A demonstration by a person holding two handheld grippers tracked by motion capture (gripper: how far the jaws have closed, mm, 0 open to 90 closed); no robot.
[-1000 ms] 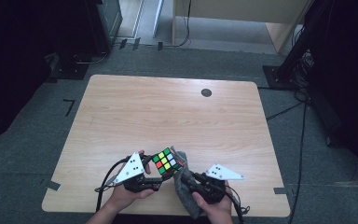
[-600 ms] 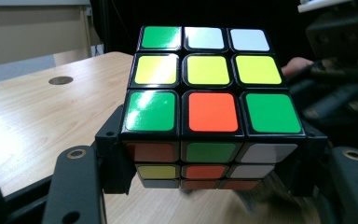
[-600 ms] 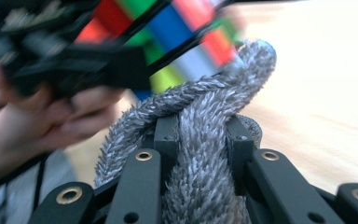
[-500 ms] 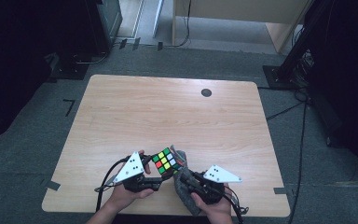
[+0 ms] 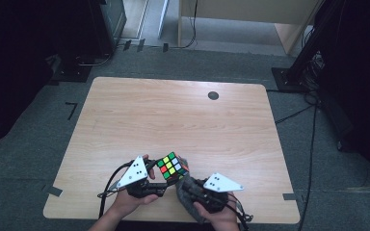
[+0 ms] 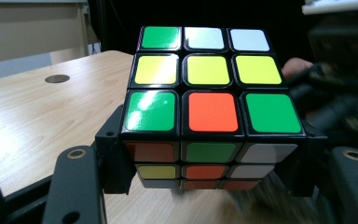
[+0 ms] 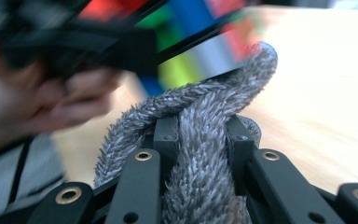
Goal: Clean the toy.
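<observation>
Cube (image 5: pixel 171 166) in L gripper (image 5: pixel 161 177) jaws, cloth (image 5: pixel 187 199) in R gripper (image 5: pixel 185 190).

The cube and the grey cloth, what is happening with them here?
A person works at the near edge of the wooden table with two grippers. The left gripper clamps a scrambled puzzle cube above the table. The right gripper is shut on a fluffy grey cloth, whose end reaches the cube's side, apparently to wipe it.
</observation>
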